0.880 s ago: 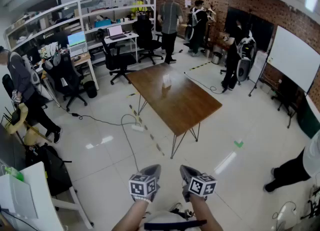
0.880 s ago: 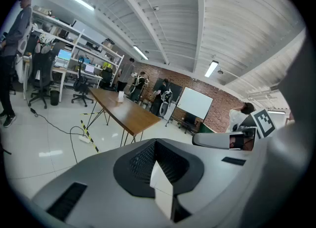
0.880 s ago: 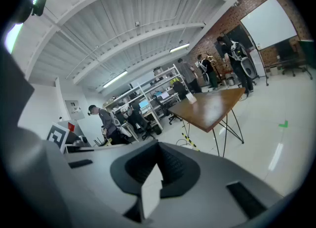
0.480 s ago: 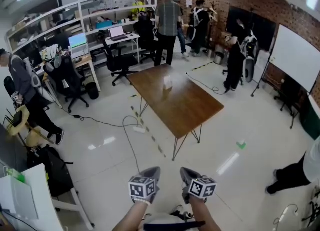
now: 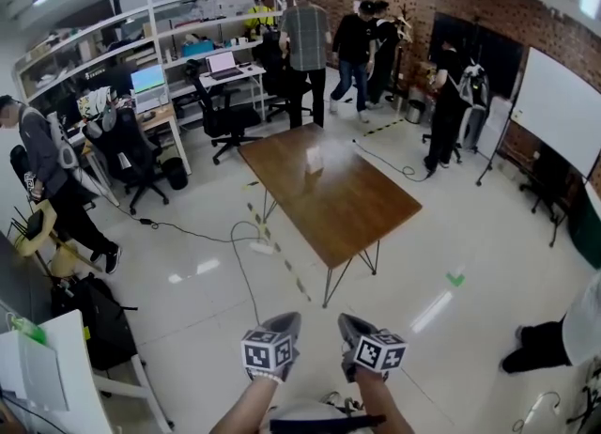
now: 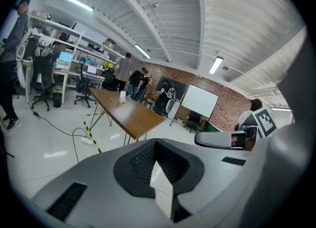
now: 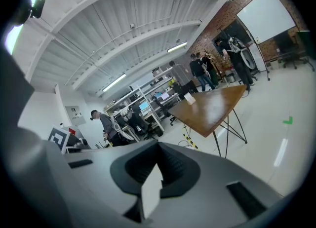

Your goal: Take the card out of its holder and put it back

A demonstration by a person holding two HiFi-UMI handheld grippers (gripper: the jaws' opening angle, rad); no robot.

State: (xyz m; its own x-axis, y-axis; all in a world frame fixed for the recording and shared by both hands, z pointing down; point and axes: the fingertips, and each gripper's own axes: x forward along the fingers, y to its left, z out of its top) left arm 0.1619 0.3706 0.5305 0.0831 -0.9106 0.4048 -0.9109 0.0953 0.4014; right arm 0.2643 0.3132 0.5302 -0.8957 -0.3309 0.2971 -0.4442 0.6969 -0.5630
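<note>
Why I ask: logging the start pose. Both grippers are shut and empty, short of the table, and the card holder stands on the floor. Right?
Not quite: the head view shows the card holder on the brown wooden table, near its far end, not on the floor. The left gripper and right gripper are indeed shut, empty and short of it.

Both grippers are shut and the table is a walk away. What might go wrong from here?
A black cable and power strip lie on the floor between you and the table: a trip hazard. The card holder stands at the table's far end, close to a group of people; someone may cross your path. The left gripper and right gripper are shut and empty; unless opened first, they may knock the holder over.
</note>
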